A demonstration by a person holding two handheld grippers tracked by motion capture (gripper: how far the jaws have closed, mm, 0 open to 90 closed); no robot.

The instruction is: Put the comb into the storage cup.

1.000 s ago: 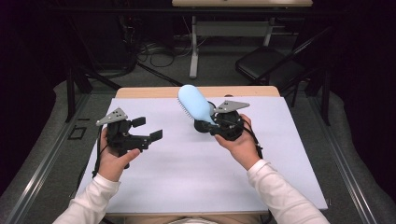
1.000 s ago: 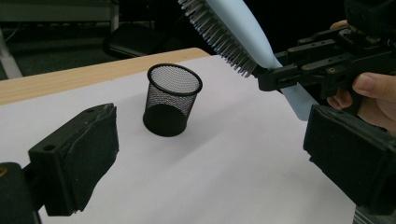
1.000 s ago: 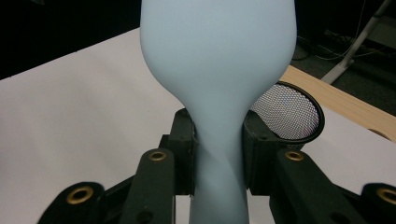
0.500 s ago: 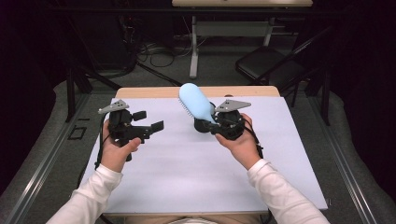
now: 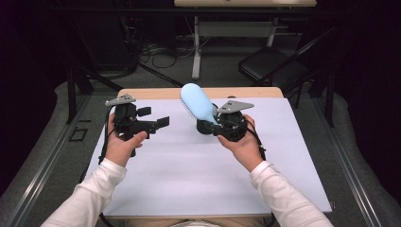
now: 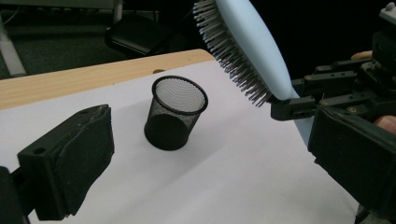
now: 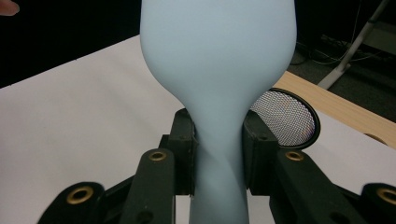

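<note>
My left tongs [image 5: 158, 118] have just opened wide, empty, beside my right tongs [image 5: 211, 126], clamped on the blue hairbrush [image 5: 196, 104] handle (above the mesh cup [image 6: 175, 112]), ready for a handover.

Dark room beyond the white-covered table [image 5: 189, 189]; grey floor [image 5: 42, 156]; a black chair [image 5: 272, 66] and cables [image 5: 151, 49] behind it.

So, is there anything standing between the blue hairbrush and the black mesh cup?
Nothing visible. The right claw grips the hairbrush by its handle, and the mesh cup stands upright on the white table cover, mouth unobstructed.
</note>
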